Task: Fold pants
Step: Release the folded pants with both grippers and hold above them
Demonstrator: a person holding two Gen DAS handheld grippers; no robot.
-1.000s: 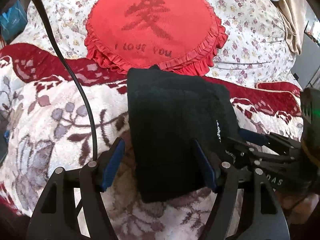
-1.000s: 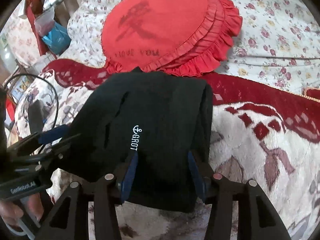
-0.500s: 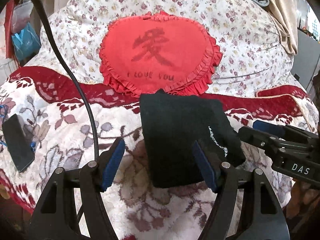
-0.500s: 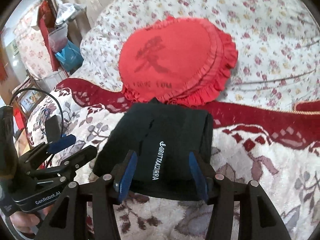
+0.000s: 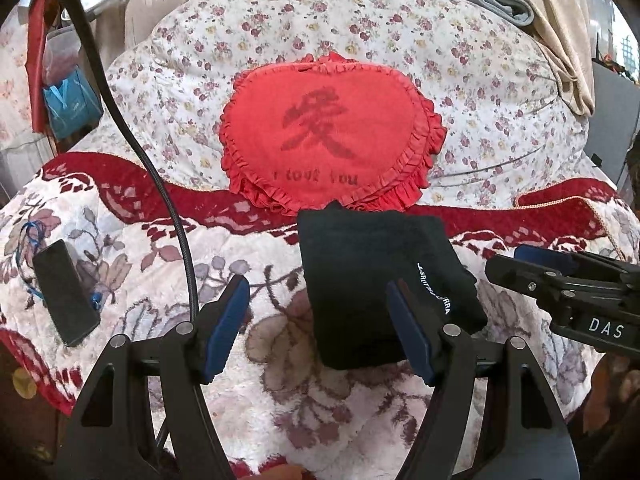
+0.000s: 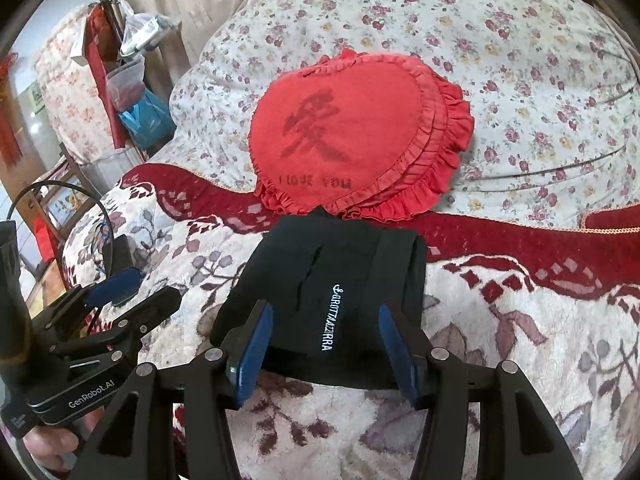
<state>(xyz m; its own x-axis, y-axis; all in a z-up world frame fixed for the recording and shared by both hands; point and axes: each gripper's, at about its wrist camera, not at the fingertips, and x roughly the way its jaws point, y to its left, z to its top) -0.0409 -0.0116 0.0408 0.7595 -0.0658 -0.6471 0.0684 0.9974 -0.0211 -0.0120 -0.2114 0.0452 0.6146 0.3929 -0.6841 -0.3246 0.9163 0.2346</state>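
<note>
R wrist view. Black pants (image 6: 344,276) folded into compact rectangle, lying flat on red/white floral blanket (image 6: 520,320). White lettering runs lengthwise along top layer. Far edge of bundle touches ruffle of red heart-shaped pillow (image 6: 360,136), printed w/ a character + "I LOVE YOU"; pillow leans on floral quilt (image 6: 520,60).

R gripper (image 6: 326,346): blue pads apart, nothing between them; pads frame near edge of pants, contact can't be told.

L gripper (image 6: 132,292) at lower left, off pants, beside them; fingers spread, holding nothing. Dark phone (image 6: 120,252) on blanket just behind it. Blue bag (image 6: 146,118) + clutter at far left.
</note>
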